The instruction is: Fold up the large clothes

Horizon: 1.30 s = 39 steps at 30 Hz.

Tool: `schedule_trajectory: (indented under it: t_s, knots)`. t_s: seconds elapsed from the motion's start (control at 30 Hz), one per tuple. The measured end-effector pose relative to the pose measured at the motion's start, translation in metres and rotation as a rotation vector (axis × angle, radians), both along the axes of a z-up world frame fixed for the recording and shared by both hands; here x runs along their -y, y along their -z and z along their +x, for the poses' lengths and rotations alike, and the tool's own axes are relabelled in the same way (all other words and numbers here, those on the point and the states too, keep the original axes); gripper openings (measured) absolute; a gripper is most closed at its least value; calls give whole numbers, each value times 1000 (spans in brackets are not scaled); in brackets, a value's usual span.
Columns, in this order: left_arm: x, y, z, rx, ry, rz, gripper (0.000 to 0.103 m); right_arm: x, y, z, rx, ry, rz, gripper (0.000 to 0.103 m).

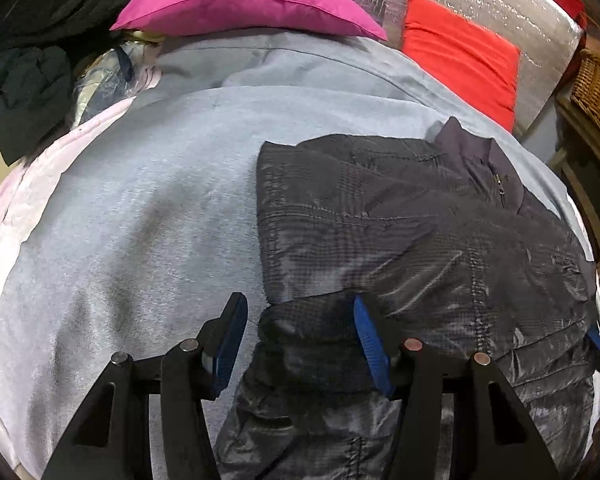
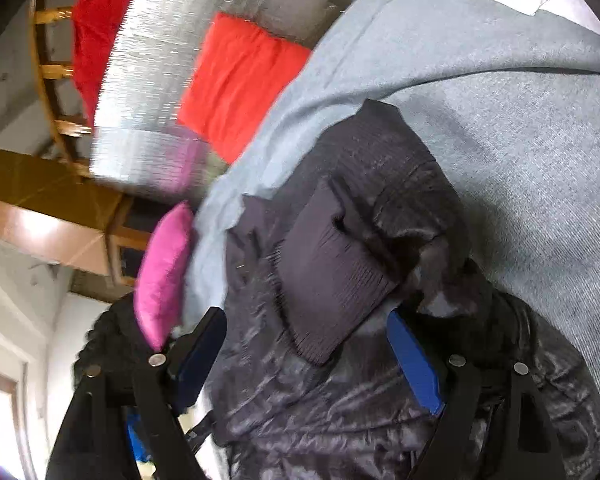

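A grey-blue blanket [image 1: 132, 208] fills most of the left wrist view. A dark quilted jacket [image 1: 420, 232] lies on it across the right and lower middle of the frame, its ribbed collar [image 2: 332, 276] at the centre of the right wrist view. A magenta pillow [image 1: 236, 0] sits at the top, a red cushion [image 1: 460, 52] at the upper right. The left gripper [image 1: 300, 340] has a jacket fold between its parted jaws; whether they pinch it, I cannot tell. The right gripper [image 2: 308, 360] stands wide apart over the collar.

Left gripper [image 1: 300, 342] jaws parted, right gripper [image 2: 306, 354] wider (tilted)
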<state>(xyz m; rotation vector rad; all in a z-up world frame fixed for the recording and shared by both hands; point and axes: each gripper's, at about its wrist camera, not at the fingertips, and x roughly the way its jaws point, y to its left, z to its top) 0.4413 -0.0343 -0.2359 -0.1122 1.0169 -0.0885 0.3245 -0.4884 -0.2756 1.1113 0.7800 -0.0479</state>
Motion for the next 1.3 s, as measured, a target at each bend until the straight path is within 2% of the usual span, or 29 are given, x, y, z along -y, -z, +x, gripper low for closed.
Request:
schedule_trajectory:
  t_s: [0.07,0.17,0.2,0.23,0.33,0.53,0.6,0.7,0.77,0.83,0.93,1.0,1.07,1.1,1.13,1.17,1.3]
  knots:
    - [1,1,2,-7,-4,-3,56,-2,2,12,-31,45,-41,76]
    - [3,1,3,-9,-3,3,56,-5,5,23,-71,108,-92,55]
    - [2,1,3,-7,-2,5,56,-7,6,26,-76,111,-105,32]
    - [2,1,3,-7,-2,4,56,-4,6,26,-65,105,-102,26]
    - [0,1,3,-11,0,-3,56,-7,-10,13,36,105,-125,17]
    - [2,0,-5,-9,33,13,57,-29,-60,-19,133,75,-275,15]
    - [4,2,-10,-17,47,23,57,-34,-69,-36,132,72,-324,15]
    - [5,5,-11,-27,54,29,61,-32,-59,-42,67,50,-408,15]
    - [3,6,-11,-30,53,27,62,-20,-36,-44,-6,23,-368,18]
    - [2,3,-12,-26,51,22,62,-9,-20,-42,-50,21,-273,19]
    - [-2,-6,-16,19,48,28,62,5,-21,-51,-13,27,-201,19]
    - [-6,-12,-18,49,38,24,64,15,-35,-62,38,69,-242,23]
    - [-13,-15,-19,69,21,10,68,24,-42,-70,69,102,-262,56]
    - [-16,-15,-20,72,13,1,68,27,-45,-72,74,118,-269,97]
    - [-17,-15,-19,68,10,-3,69,29,-49,-78,84,151,-287,102]
    - [-18,-14,-18,62,7,-6,69,29,-52,-81,96,171,-311,102]
    - [-17,-3,-13,17,-10,-15,69,25,-43,-57,43,63,-348,102]
